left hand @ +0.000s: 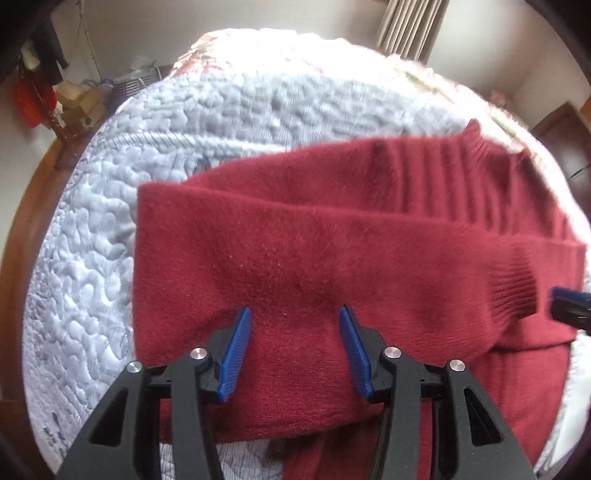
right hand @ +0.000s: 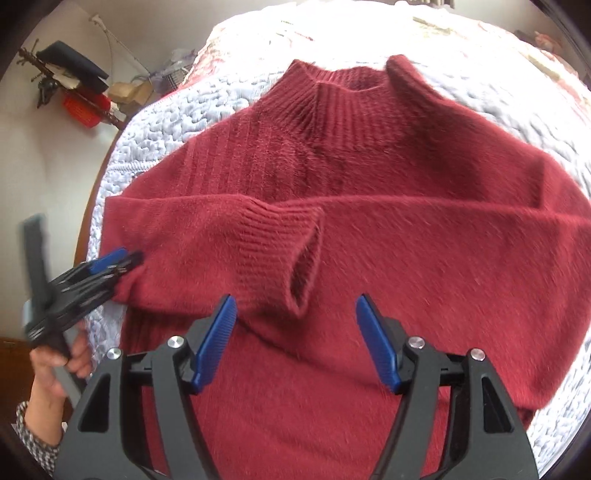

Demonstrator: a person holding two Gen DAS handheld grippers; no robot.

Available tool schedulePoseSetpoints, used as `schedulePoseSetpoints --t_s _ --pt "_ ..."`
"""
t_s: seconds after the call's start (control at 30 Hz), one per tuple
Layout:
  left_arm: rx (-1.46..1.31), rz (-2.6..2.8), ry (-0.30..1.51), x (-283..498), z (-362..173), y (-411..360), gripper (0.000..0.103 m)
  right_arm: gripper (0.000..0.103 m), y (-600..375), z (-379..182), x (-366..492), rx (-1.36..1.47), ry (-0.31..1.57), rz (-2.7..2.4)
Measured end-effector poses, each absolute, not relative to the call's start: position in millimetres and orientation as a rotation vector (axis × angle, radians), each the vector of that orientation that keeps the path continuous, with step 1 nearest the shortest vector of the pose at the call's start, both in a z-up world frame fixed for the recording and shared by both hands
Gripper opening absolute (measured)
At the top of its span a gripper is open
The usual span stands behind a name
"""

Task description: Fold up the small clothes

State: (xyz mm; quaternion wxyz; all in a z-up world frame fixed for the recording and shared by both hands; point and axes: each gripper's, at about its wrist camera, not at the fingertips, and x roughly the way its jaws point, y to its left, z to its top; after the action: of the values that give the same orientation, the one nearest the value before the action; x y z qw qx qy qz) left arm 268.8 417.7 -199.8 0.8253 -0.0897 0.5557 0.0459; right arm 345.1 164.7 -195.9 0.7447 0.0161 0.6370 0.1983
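A dark red knit sweater (right hand: 443, 258) lies flat on a pale quilted bedspread (right hand: 155, 125), ribbed collar (right hand: 343, 96) at the far end. Both sleeves are folded across the chest, and one ribbed cuff (right hand: 284, 251) lies in the middle. My right gripper (right hand: 297, 300) hovers open just short of that cuff, nothing between its blue pads. My left gripper (left hand: 295, 309) is open over the folded sleeve of the sweater (left hand: 332, 240), near its left fold. From the right wrist view the left gripper (right hand: 110, 262) sits at the sweater's left edge, held by a hand (right hand: 59, 362).
The bedspread (left hand: 92, 240) ends at a wooden bed frame (left hand: 22, 206) on the left. Beyond it stand a red basket (right hand: 83, 107), boxes and a rack of clutter by the wall. A curtain (left hand: 410, 26) hangs at the back. The right gripper's tip (left hand: 570, 306) shows at the right edge.
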Motion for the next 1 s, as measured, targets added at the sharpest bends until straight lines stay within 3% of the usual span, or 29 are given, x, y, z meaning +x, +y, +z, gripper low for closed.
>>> schedulePoseSetpoints --t_s 0.2,0.27,0.33,0.37,0.7,1.0 --pt "-0.21 0.178 1.101 247 -171 448 0.056 0.065 172 -219 365 0.045 1.455 0.415" --pt "-0.212 0.211 1.093 243 -167 460 0.057 0.05 175 -219 366 0.047 1.446 0.43" --pt "-0.213 0.235 1.09 244 -165 466 0.057 0.016 176 -220 366 0.045 1.441 0.459" --pt "-0.219 0.254 1.089 244 -165 469 0.057 0.006 177 -220 365 0.057 1.44 0.481" --pt "-0.26 0.289 1.069 257 -158 468 0.057 0.006 108 -135 341 0.157 1.235 0.561" --pt "-0.122 0.228 1.115 288 -175 402 0.057 0.006 13 -131 330 0.196 1.217 0.392"
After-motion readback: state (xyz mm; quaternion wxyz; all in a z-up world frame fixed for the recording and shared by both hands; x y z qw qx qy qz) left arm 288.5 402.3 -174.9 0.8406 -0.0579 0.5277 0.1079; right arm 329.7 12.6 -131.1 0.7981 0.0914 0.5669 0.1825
